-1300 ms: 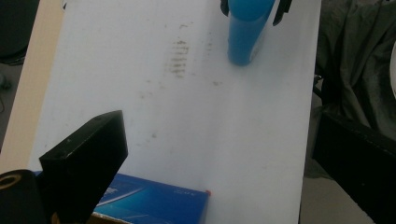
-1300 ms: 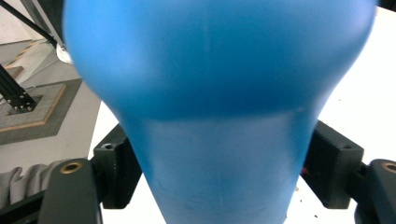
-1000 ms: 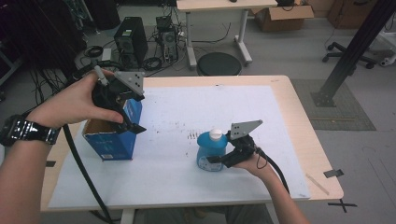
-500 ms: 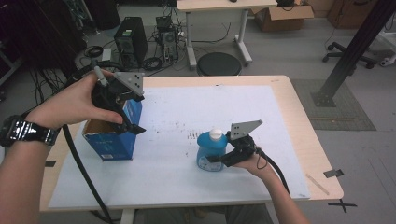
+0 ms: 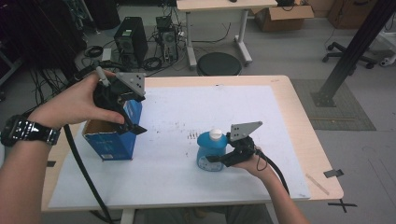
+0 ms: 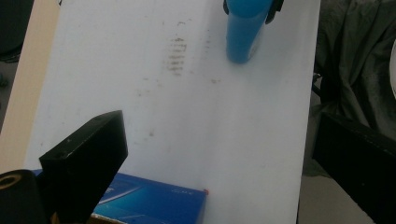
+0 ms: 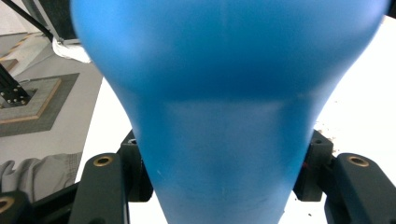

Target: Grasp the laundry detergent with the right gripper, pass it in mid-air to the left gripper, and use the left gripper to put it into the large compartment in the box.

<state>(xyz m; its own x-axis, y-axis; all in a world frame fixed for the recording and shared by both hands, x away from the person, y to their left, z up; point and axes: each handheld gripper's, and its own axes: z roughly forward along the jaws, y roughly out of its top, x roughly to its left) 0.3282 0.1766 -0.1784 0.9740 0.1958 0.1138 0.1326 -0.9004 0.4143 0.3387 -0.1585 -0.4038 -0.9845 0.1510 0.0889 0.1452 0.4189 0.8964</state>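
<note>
desk: a light wooden desk (image 5: 299, 107) with a white sheet (image 5: 210, 112) spread over most of its top; faint dark smudges mark the sheet near its middle.
blue bottle: a blue bottle (image 5: 211, 151) with a white cap stands upright on the white sheet, right of centre and toward the person's edge; in the left claw's view it shows at the top (image 6: 245, 28), well apart from the box.
right claw: the right claw (image 5: 215, 158) is pinched on the blue bottle's lower body, one jaw on each flank, as its own view shows close up (image 7: 224, 140); the right hand (image 5: 254, 161) holds it from the right.
blue box: an open-topped blue cardboard box (image 5: 112, 137) stands at the sheet's left part; its edge shows low in the left claw's view (image 6: 154, 205).
left claw: the left claw (image 5: 133, 119) hangs just above the box's right top edge, jaws spread wide with nothing between them; the left hand (image 5: 79, 102), a black watch on its wrist, grips it.
</note>
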